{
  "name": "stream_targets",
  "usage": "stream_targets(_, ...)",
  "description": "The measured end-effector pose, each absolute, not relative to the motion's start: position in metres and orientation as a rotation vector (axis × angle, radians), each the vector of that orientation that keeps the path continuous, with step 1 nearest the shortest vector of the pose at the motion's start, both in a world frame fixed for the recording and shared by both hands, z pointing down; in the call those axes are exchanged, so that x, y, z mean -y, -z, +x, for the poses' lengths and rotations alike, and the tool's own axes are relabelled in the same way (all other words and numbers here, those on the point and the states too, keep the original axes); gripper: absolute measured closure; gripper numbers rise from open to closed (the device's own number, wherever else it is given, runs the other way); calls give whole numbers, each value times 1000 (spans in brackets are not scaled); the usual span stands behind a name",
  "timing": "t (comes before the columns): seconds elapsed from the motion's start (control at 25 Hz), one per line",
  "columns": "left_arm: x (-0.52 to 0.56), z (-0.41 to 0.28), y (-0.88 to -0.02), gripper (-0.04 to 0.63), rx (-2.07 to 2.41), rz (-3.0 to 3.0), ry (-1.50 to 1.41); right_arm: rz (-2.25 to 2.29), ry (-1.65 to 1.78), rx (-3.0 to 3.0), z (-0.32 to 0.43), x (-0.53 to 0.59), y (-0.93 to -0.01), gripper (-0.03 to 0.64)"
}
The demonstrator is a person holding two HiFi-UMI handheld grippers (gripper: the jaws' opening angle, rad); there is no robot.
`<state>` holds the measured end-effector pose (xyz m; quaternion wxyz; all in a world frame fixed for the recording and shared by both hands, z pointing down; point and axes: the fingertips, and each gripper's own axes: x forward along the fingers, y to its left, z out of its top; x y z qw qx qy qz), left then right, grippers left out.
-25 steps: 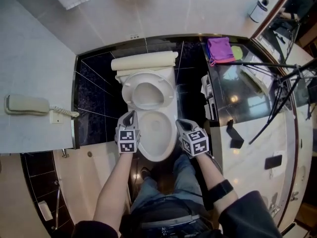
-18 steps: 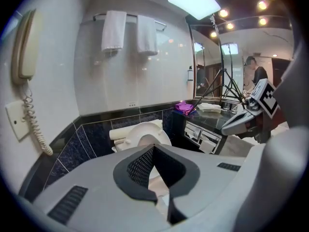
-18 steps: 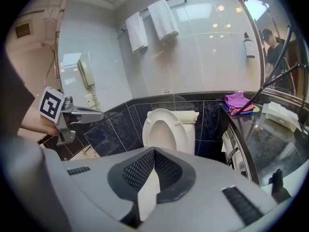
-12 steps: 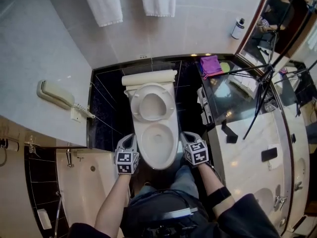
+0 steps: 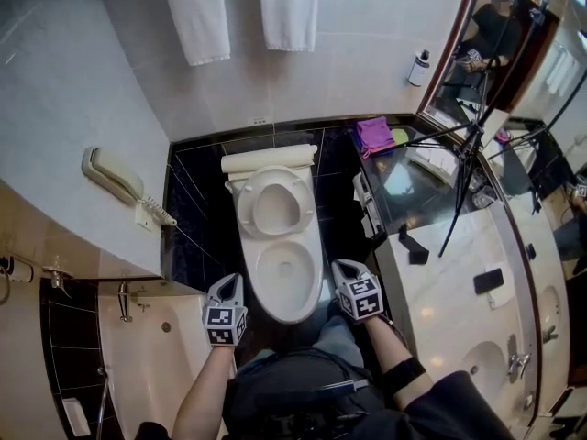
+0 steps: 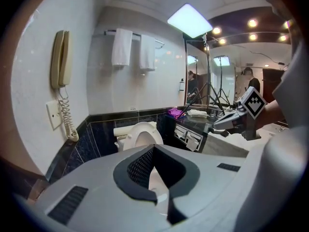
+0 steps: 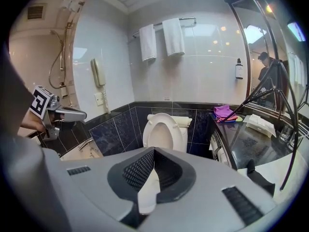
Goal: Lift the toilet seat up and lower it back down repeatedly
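Observation:
The white toilet seat (image 5: 272, 200) stands raised against the tank, leaving the bowl (image 5: 287, 273) uncovered. My left gripper (image 5: 231, 282) hovers just off the bowl's front left, shut with nothing in it. Off the front right, my right gripper (image 5: 341, 269) is likewise shut and empty. Neither touches the toilet. In the left gripper view the upright seat (image 6: 143, 135) shows beyond the closed jaws (image 6: 153, 149), with the right gripper (image 6: 219, 124) at the side. The right gripper view has the seat (image 7: 164, 132) straight ahead of its jaws (image 7: 153, 150).
A wall phone (image 5: 115, 180) hangs on the left, with two white towels (image 5: 197, 12) above the toilet. A dark glass counter (image 5: 413, 191) with a purple cloth (image 5: 374, 134) and a tripod (image 5: 468, 154) lies right. The bathtub edge (image 5: 156, 337) is at lower left.
Both grippers have drawn back from the sides of the bowl toward the person and risen. The seat has stayed upright.

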<state>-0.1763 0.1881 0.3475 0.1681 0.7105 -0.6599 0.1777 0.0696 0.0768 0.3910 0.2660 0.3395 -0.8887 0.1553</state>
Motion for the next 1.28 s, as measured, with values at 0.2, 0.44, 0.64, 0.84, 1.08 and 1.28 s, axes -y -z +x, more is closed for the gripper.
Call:
stream_targets(0.2, -189, -184, -346, 595, 1903, 2016, -516, 913, -409, 2379, 71, -80, -395, 600)
stream_targets(0.44, -178, -176, -351, 595, 1892, 2018, -518, 891, -349, 2358, 71, -74, -400, 600)
stream_targets(0.64, -163, -174, -355, 595, 1897, 2006, -529, 879, -244, 2326, 59, -44, -390, 597)
stream_targets(0.84, -138, -172, -361, 595, 1913, 1978, -570, 774, -70, 2299, 34, 10, -392, 544)
stream_targets(1.08, -94, -171, -388, 595, 1927, 1905, -563, 666, 125, 2280, -5, 89, -408, 457)
stream_targets(1.28, -47, -173, -417, 595, 1948, 1849, -578, 597, 209, 2280, -39, 155, -437, 423)
